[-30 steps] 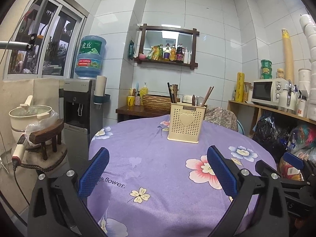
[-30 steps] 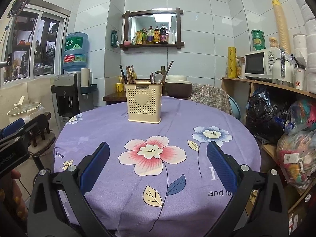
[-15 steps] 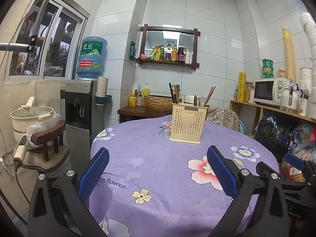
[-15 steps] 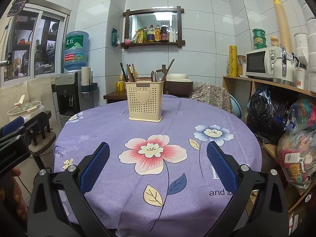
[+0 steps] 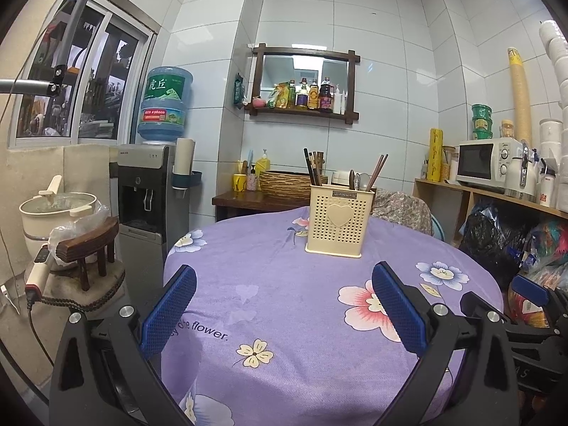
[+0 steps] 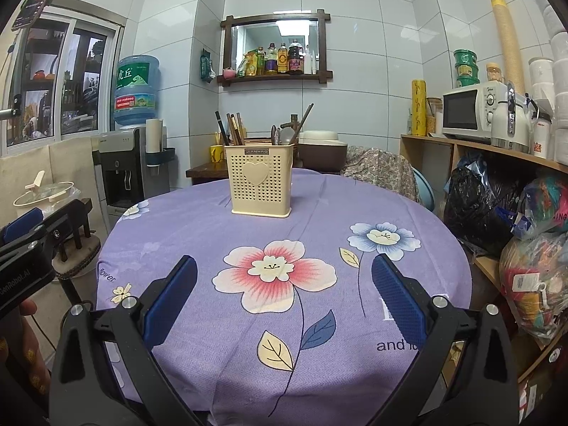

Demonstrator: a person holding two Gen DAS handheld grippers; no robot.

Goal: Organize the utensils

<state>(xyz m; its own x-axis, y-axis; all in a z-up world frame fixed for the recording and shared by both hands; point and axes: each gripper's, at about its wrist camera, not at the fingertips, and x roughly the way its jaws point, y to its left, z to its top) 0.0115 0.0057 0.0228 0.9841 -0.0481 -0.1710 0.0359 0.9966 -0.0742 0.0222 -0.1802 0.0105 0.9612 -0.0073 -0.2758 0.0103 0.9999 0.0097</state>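
Note:
A cream perforated utensil holder point(image 5: 339, 220) with a heart on its front stands upright at the far middle of the round table; it also shows in the right wrist view point(image 6: 261, 180). Chopsticks point(image 5: 312, 167) and spoons point(image 5: 356, 180) stick out of its top, and show in the right wrist view as chopsticks point(image 6: 232, 128) and spoons point(image 6: 278, 135). My left gripper point(image 5: 284, 285) is open and empty, low over the near table edge. My right gripper point(image 6: 284, 277) is open and empty, well short of the holder.
The table has a purple flowered cloth point(image 5: 284, 305). A water dispenser point(image 5: 149, 195) and a stool with a pot point(image 5: 56, 213) stand left. Shelves with a microwave point(image 6: 474, 112) and bags point(image 6: 532, 248) stand right. The other gripper shows at the left edge point(image 6: 25, 248).
Both views have tilted up slightly and the holder sits a little lower and nearer in frame. Both grippers stay open and empty.

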